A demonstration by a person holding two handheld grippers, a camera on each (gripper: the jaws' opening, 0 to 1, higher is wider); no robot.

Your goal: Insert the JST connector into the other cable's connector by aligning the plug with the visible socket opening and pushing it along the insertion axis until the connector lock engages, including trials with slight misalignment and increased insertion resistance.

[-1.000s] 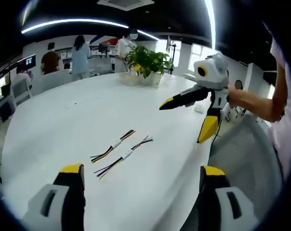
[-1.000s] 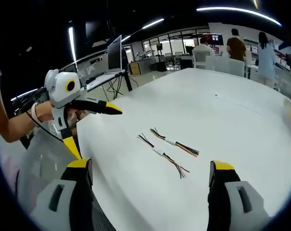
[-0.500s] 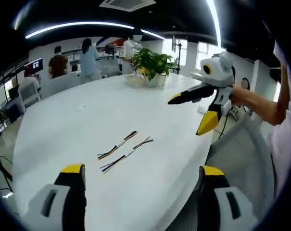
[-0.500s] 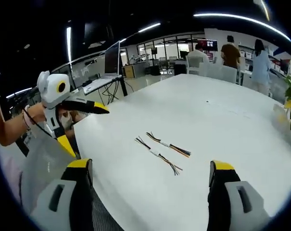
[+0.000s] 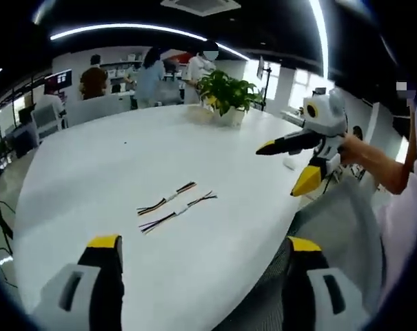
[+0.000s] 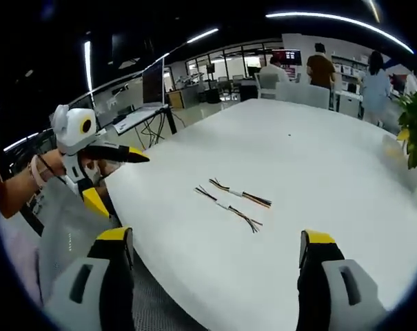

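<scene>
Both cameras have pulled back from the white table (image 5: 91,172) since a second ago; the two cable pieces look smaller and sit further off in each view, though they lie where they did. Right gripper (image 5: 291,165), seen from the left gripper view, has drifted outward past the table's near edge.

Two short cables lie side by side on the table, well apart from both grippers. In the left gripper view: one cable with orange-tipped wires (image 5: 167,200), farther from the person; the other cable (image 5: 179,212) just beside it, nearer the edge. Each has a pale connector at mid-length, wires fanning out at both ends. They run nearly parallel, close but not touching as far as I can tell. Same pair in the right gripper view: orange-tipped cable (image 6: 241,195), other cable (image 6: 229,209).

Left gripper (image 6: 115,176) hangs off the table's edge, held by a hand (image 6: 49,165) with forearm bare, wrist bent. Its two yellow-tipped jaws are spread wide, one pointing toward the cables, the other angled down. Nothing between them.

Right gripper likewise: jaws splayed, released, nothing held; a hand (image 5: 356,148) grips it behind, forearm reaching in from the person's side.

Potted plant (image 5: 229,93) stands at the table's far end. People (image 5: 149,76) stand beyond it.
</scene>
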